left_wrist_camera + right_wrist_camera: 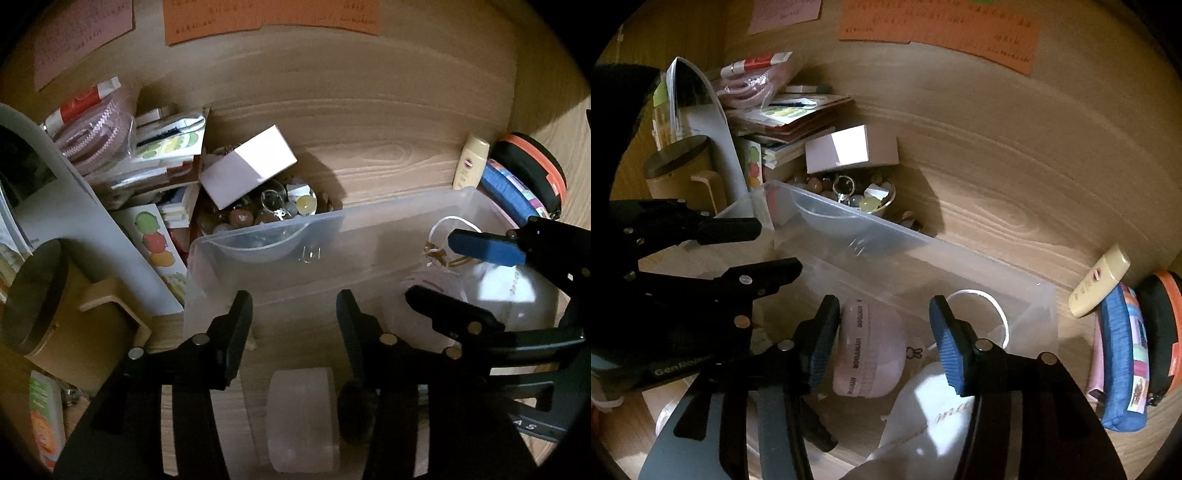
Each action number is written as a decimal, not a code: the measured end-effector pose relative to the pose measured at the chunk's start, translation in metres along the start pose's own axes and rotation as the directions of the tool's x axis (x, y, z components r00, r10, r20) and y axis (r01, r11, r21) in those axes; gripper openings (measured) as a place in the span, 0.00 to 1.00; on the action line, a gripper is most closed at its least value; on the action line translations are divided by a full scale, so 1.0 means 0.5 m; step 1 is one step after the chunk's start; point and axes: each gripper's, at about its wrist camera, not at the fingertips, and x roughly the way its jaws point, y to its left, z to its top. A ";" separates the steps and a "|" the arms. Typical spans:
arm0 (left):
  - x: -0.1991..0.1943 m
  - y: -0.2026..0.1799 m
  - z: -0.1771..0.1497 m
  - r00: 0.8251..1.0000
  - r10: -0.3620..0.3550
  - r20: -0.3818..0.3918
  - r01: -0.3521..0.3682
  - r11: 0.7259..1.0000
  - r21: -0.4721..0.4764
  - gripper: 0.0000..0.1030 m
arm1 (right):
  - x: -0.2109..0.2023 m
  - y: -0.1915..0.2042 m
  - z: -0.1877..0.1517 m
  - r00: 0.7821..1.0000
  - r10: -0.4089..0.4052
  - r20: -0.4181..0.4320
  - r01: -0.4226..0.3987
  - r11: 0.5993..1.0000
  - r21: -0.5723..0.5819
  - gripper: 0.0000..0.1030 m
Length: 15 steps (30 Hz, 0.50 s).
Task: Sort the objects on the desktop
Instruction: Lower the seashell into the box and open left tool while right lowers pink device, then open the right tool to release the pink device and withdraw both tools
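Wood-grain desk (369,122) under a cluttered corner, and both tools are working over the clear plastic bin (266,236) at centre. Right tool (886,343) first: jaws spread wide, nothing pinched, hanging just above the bin's contents with a pink roll with printed lettering (868,354) sitting between its fingers and a white pouch (923,410) just below the blue pad. Left tool (295,317) is likewise spread and empty, poised at the bin's near wall, with a pale cylinder (303,417) low in its own view. Moving outward: a white cord loop (993,306) lies inside the bin at the far end. Beyond the bin, a bowl of beads and trinkets (273,210) with a white box (247,170) tipped on top, a stack of papers and booklets (162,155) to the left, and off to the right a cream bottle (471,162), blue pencil case (1123,362) and orange-rimmed case (532,170) huddled together. My read: the right tool looks lined up on that pink roll. To do it cleanly, drop straight, centre the roll between the pads, close on its flat sides, and keep clear of the cord loop and the left tool close alongside.
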 end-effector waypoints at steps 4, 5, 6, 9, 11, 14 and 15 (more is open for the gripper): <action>-0.006 0.004 0.003 1.000 -0.004 0.005 0.004 1.000 0.000 0.47 | -0.010 0.000 0.004 1.000 -0.026 0.014 0.026 1.000 -0.006 0.51; -0.007 0.004 0.004 1.000 -0.001 0.007 0.001 1.000 0.000 0.49 | -0.013 -0.001 0.005 0.999 -0.037 0.017 0.037 0.999 -0.008 0.53; -0.010 0.005 0.005 1.000 0.003 0.012 -0.003 1.000 -0.001 0.50 | -0.016 -0.002 0.006 0.999 -0.044 0.021 0.045 0.999 -0.009 0.55; -0.022 0.009 0.008 1.000 0.003 0.026 -0.003 1.000 -0.005 0.52 | -0.026 -0.005 0.009 0.998 -0.059 0.031 0.059 0.998 -0.009 0.62; -0.032 0.012 0.009 0.999 0.010 0.038 -0.010 1.000 -0.003 0.56 | -0.034 -0.004 0.011 0.997 -0.071 0.042 0.072 0.997 -0.008 0.65; -0.049 0.013 0.010 0.998 0.016 0.058 -0.016 1.000 0.000 0.59 | -0.049 -0.006 0.014 0.996 -0.078 0.053 0.078 0.997 -0.009 0.68; -0.055 0.013 0.011 0.998 0.018 0.063 -0.018 1.000 0.003 0.59 | -0.054 -0.006 0.014 0.995 -0.082 0.057 0.082 0.997 -0.008 0.71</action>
